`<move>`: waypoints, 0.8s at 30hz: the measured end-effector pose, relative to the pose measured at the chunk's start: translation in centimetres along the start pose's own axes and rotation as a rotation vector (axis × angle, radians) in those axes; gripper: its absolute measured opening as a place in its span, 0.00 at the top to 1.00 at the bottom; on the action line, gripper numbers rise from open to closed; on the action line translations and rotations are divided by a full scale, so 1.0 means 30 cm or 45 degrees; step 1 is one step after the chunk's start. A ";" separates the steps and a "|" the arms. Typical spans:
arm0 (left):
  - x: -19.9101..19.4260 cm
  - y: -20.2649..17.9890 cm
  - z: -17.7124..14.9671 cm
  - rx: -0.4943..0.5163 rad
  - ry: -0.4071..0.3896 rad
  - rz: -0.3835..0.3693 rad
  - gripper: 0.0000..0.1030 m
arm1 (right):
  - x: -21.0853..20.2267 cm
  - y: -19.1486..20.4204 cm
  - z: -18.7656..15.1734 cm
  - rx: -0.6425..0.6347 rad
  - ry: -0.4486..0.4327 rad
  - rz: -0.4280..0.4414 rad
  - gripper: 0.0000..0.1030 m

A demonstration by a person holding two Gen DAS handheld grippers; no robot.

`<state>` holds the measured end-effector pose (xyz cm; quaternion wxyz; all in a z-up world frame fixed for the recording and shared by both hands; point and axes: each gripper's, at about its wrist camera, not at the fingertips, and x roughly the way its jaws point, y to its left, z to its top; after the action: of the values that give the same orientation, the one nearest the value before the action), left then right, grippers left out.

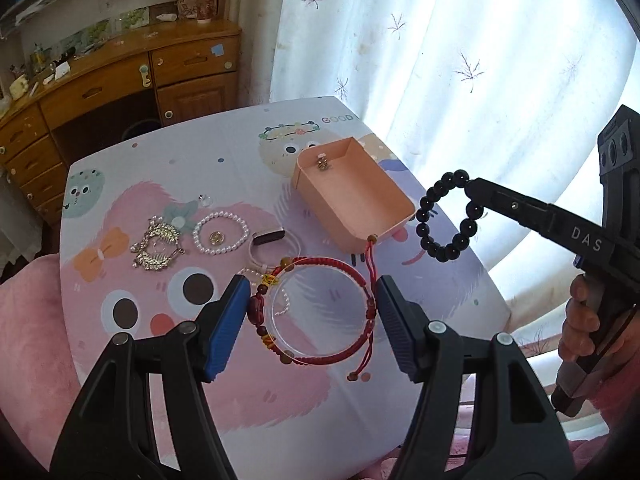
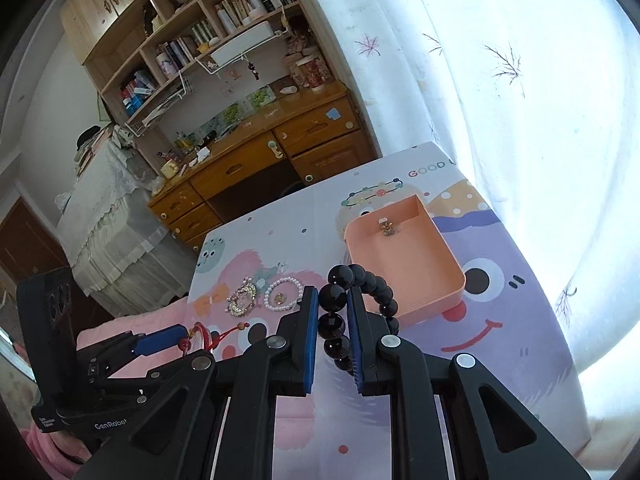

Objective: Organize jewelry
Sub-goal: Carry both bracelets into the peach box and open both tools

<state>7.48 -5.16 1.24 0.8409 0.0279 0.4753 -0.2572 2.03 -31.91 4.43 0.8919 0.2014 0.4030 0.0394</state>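
Observation:
My right gripper (image 2: 332,300) is shut on a black bead bracelet (image 2: 362,280) and holds it in the air just right of the pink tray (image 1: 356,200); the bracelet also shows in the left wrist view (image 1: 446,216). The tray (image 2: 404,260) holds one small gold charm (image 1: 322,165). My left gripper (image 1: 310,304) is open above a red cord bracelet (image 1: 320,308) that lies on the table around a clear ring. Left of it lie a pearl bracelet (image 1: 220,232), a gold brooch (image 1: 158,248) and a dark bar on a white band (image 1: 272,240).
The table (image 1: 224,168) has a cartoon-print cover. A white curtain (image 1: 440,40) hangs behind and to the right. A wooden desk with drawers (image 1: 120,84) stands beyond the far left edge. Pink fabric (image 1: 28,340) lies at the near left.

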 end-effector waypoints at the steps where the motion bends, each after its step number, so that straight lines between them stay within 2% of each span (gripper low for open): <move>1: 0.010 -0.028 0.020 -0.010 -0.005 0.007 0.39 | 0.008 -0.018 0.026 -0.021 0.008 0.011 0.87; 6: 0.077 -0.137 0.122 -0.072 -0.041 0.055 0.39 | 0.025 -0.120 0.138 -0.090 0.039 0.090 0.87; 14: 0.221 -0.202 0.268 -0.192 -0.070 0.096 0.39 | 0.107 -0.234 0.288 -0.233 0.112 0.152 0.87; 24: 0.416 -0.199 0.375 -0.289 -0.021 0.047 0.39 | 0.247 -0.338 0.363 -0.223 0.246 0.206 0.86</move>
<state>18.75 -18.66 -1.59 0.8472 -0.0611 0.4937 -0.1863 14.07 -43.03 1.74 0.8571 0.1497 0.4644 0.1653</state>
